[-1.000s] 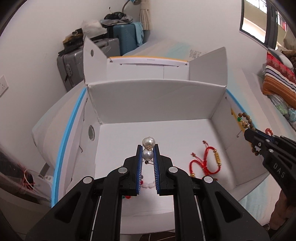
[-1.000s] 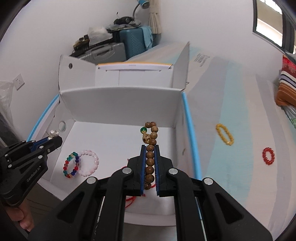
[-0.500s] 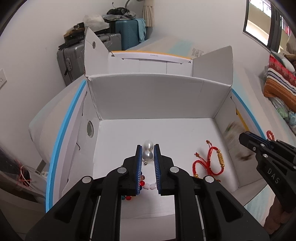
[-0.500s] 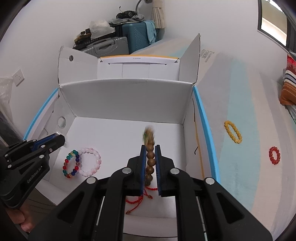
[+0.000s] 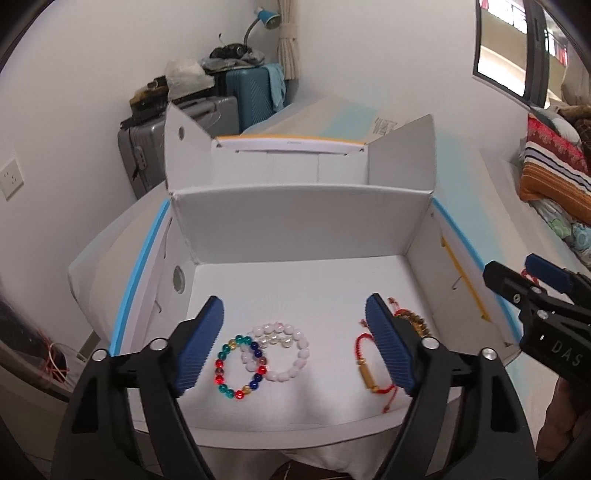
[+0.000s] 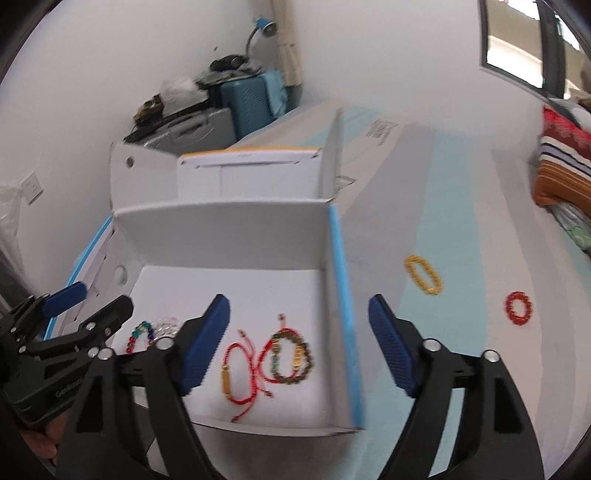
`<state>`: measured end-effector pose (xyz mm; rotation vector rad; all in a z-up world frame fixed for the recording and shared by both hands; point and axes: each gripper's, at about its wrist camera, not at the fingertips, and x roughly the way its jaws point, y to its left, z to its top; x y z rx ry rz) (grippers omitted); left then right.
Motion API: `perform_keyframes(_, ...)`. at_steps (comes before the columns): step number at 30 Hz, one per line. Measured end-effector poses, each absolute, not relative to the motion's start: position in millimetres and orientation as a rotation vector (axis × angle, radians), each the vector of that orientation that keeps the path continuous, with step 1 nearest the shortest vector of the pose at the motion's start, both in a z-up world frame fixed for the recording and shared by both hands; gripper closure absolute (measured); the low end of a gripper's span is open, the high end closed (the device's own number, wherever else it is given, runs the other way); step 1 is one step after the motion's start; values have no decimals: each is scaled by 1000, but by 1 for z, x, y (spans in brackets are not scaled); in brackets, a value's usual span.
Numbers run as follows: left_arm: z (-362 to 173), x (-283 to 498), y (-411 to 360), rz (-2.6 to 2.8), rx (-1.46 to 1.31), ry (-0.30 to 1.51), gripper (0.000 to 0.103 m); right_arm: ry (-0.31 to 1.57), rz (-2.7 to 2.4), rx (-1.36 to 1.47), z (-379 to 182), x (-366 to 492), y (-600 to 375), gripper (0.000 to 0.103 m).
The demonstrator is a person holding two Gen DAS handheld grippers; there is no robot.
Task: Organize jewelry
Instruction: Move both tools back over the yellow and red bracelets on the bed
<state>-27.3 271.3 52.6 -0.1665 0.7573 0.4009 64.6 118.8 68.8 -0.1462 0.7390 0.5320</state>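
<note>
A white cardboard box lies open. On its floor lie a multicoloured bead bracelet, a pink-white bead bracelet with the pearl piece inside it, a red cord bracelet and the brown wooden bead bracelet. My left gripper is open and empty above the bead bracelets. My right gripper is open and empty above the box's right wall. A yellow bracelet and a red bead bracelet lie on the surface right of the box.
The box stands on a pale surface with light blue stripes. Suitcases and a blue lamp stand against the back wall. Striped bedding lies at the far right.
Both grippers have opened. The pearl piece has dropped from the left gripper onto the box floor, and the wooden bead bracelet from the right gripper beside the red cord bracelet. Both grippers have drawn back.
</note>
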Motion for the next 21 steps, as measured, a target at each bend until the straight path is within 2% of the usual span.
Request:
perform_keyframes(5, 61, -18, 241, 365, -146, 735, 9, 710, 466, -116, 80, 71, 79, 15)
perform_keyframes(11, 66, 10, 191, 271, -117, 732, 6, 694, 372, -83, 88, 88, 21, 8)
perform_keyframes(21, 63, 77, 96, 126, -57, 743, 6, 702, 213, -29, 88, 138, -89, 8)
